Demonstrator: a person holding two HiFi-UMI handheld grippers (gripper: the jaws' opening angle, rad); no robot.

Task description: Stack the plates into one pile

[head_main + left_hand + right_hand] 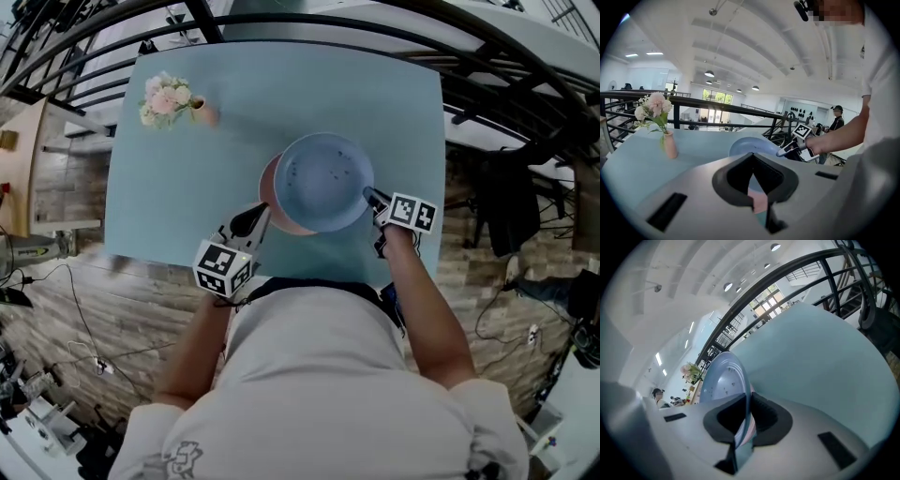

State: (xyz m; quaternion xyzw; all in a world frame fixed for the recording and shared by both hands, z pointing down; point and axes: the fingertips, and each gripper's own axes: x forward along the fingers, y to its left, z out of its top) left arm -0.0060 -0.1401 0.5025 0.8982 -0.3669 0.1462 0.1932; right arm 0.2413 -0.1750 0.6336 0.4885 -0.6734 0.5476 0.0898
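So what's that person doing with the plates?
A person is stacking plates with two hand-held grippers. The right gripper pinches the rim of the blue plate, which lies over the pink plate. The left gripper holds the pink plate's edge. A vase of flowers stands farther off on the table.

Blue plate (323, 180): smooth, glossy, speckled glaze, ceramic in look. Pink plate (270, 202): similar smooth glaze. Counter (187, 178): matt, even pale-blue surface. Right gripper (746, 413): matt grey plastic shell, black jaw linings.
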